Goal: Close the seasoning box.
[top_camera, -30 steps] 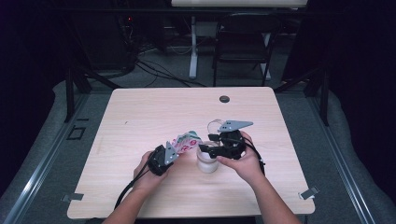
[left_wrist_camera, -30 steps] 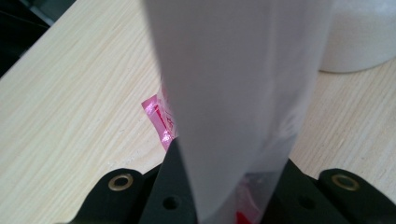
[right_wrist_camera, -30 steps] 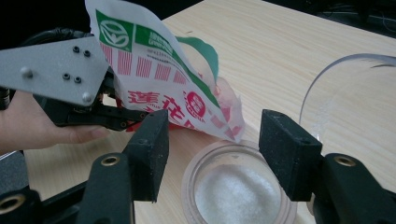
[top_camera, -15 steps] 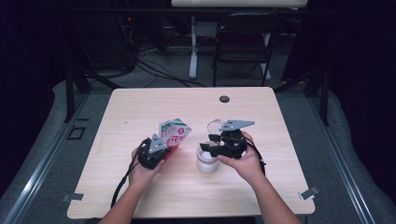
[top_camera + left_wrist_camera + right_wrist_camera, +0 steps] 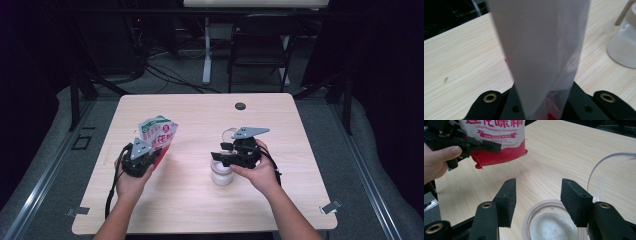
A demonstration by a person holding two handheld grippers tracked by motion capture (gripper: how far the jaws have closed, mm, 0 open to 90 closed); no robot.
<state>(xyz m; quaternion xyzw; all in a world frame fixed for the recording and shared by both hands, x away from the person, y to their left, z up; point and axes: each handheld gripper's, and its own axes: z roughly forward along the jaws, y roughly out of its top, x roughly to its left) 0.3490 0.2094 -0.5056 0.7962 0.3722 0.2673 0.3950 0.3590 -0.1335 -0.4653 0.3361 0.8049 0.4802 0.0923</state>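
From the high view, the left hand-held gripper [image 5: 142, 159] is clamping the bottom end of a red and white bag [image 5: 158, 132], so the bag is sticking up and tilting away from it, lifted off the bench [image 5: 300, 125]. The right hand-held gripper [image 5: 235, 154] is hovering right over a small jar [image 5: 222, 172] with white grains in it, which is sitting on the bench just below and in front of the jaws. The two are well apart, bag off to the left of the jar.

In the left gripper view, the bag [image 5: 541, 50] is rising straight up from between the jaws, pinched tight at its base, and the jar [image 5: 624, 47] is sitting off to the upper right on the bench.

In the right gripper view, the right hand-held gripper [image 5: 536, 200] is standing wide apart, holding nothing, with the open mouth of the jar [image 5: 554, 225] directly under the gap between the jaws. Further ahead and up to the left, the other hand-held gripper [image 5: 474, 145] is gripping the bag [image 5: 496, 137] by its red bottom edge, with a thumb [image 5: 446, 153] resting on the handle.
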